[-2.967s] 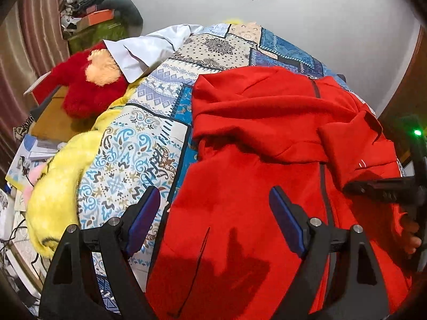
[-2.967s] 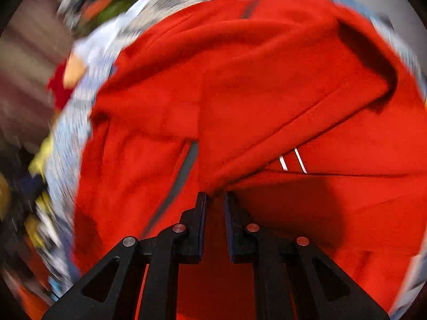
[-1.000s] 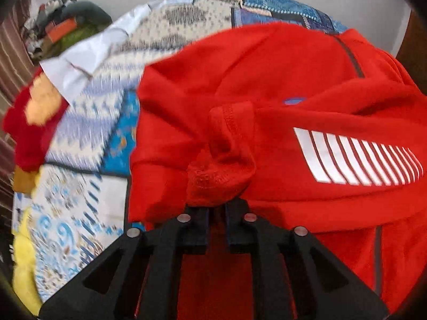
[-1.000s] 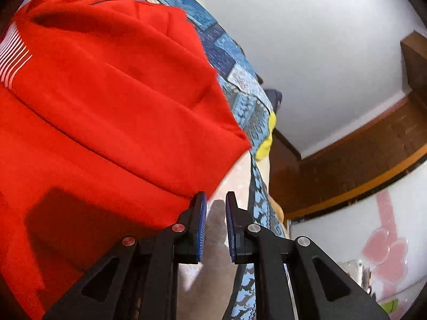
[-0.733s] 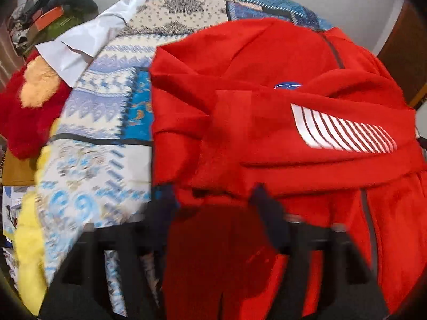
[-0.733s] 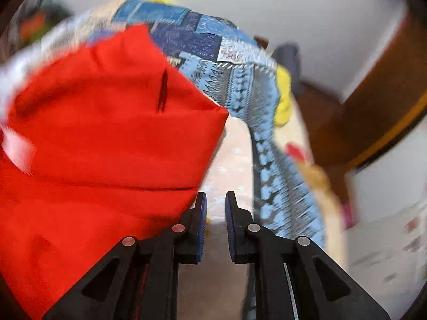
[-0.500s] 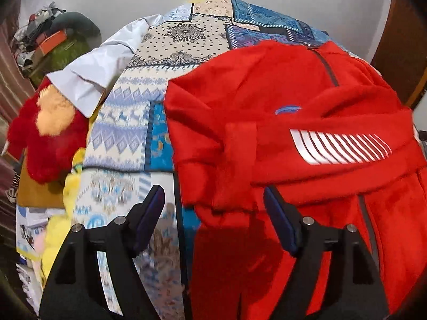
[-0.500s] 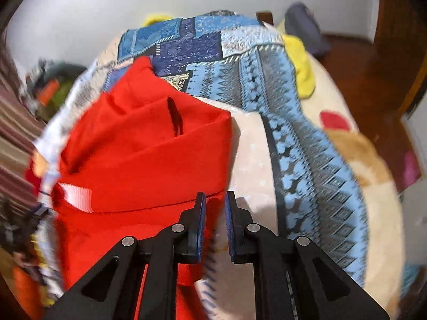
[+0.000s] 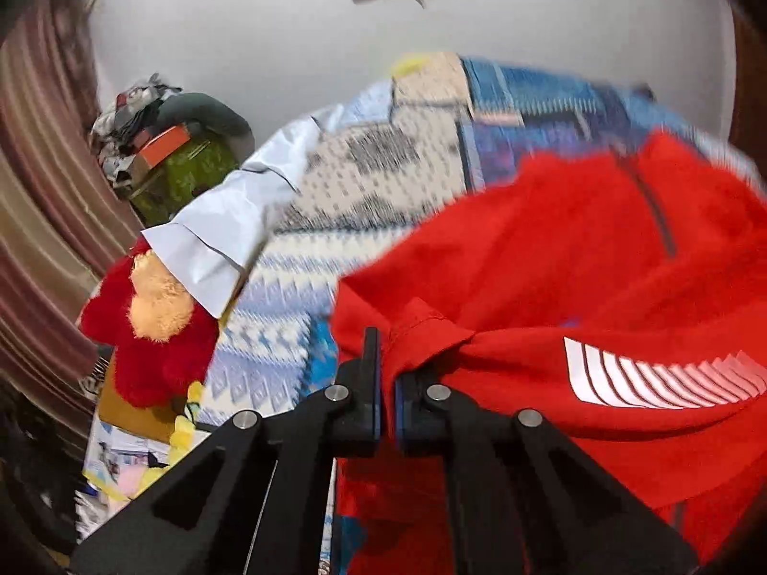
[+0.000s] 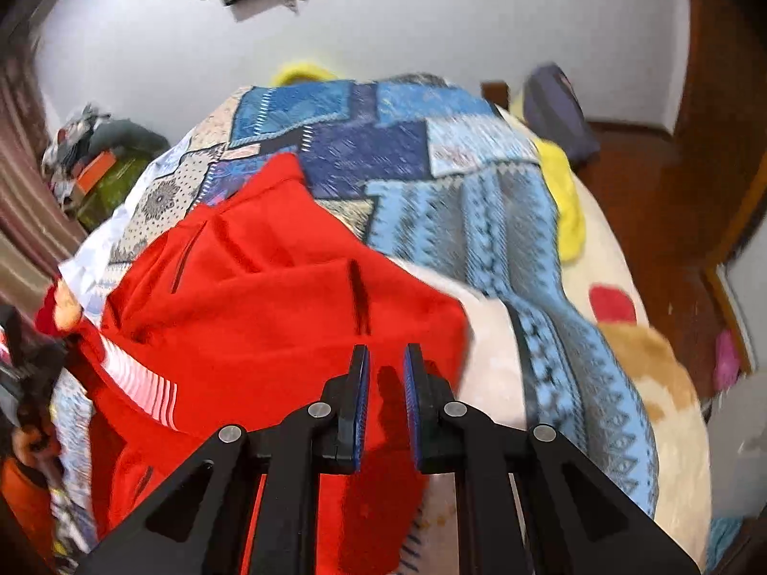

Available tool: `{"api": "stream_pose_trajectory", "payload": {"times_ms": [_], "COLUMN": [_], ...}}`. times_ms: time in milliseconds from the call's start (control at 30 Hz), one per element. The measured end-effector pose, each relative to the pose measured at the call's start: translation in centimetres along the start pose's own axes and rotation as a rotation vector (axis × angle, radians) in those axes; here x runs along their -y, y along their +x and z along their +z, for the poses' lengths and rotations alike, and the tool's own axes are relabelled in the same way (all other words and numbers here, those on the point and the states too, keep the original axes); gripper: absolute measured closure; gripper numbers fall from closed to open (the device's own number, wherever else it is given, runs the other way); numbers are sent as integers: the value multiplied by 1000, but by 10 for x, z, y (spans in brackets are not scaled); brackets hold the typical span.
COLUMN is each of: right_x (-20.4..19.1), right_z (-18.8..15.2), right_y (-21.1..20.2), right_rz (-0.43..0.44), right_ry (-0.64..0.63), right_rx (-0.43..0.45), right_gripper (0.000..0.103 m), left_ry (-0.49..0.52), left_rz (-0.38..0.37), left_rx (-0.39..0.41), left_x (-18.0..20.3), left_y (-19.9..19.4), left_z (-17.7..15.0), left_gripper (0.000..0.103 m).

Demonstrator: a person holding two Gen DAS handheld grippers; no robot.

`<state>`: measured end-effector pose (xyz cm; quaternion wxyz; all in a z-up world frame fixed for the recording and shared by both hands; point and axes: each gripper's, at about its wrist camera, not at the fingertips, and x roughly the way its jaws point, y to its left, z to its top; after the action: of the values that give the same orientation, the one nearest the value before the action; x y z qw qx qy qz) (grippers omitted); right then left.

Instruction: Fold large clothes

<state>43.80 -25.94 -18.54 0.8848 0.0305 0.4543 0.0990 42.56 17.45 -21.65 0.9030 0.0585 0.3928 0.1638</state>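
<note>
A large red garment (image 9: 575,263) with a white stripe print (image 9: 647,378) lies bunched on a bed with a patchwork cover (image 9: 383,182). My left gripper (image 9: 388,354) is shut on the garment's sleeve cuff (image 9: 422,326), which puckers up above the fingers. In the right wrist view the same red garment (image 10: 263,311) spreads to the left and below. My right gripper (image 10: 386,350) hovers above its right edge, shut with only a narrow slit and nothing pinched in it. The patchwork cover (image 10: 431,153) runs behind.
A red plush toy (image 9: 144,335) and a white cloth (image 9: 230,220) lie at the bed's left side. A pile with a green bag (image 9: 182,172) stands by the striped curtain (image 9: 38,191). A yellow blanket (image 10: 561,182) and the wooden floor (image 10: 671,201) are on the right.
The left gripper let go of the cuff, stood wide open half a second ago, and is shut on it again, lifted higher. The right gripper rose and rolled, still shut.
</note>
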Motion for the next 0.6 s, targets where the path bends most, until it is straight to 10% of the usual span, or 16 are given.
{"api": "stream_pose_trajectory", "payload": {"times_ms": [167, 300, 367, 467, 600], "right_x": [-35, -45, -48, -43, -14], "right_z": [-17, -31, -34, -31, -21], "right_y": [50, 57, 60, 55, 45], "right_rz": [-389, -493, -578, -676, -510], "right_ry": [-279, -359, -392, -403, -308], "right_rx": [-62, 17, 43, 97, 44], "right_gripper": [93, 92, 81, 18, 13], "left_ry": [-21, -4, 40, 87, 123], "left_rz": [74, 68, 98, 157, 192], "left_rx": [-21, -142, -172, -178, -154], "left_x": [-21, -22, -16, -9, -2], "left_y": [18, 58, 74, 90, 88], "left_z": [2, -25, -43, -65, -70], "left_gripper": [97, 97, 97, 96, 96]}}
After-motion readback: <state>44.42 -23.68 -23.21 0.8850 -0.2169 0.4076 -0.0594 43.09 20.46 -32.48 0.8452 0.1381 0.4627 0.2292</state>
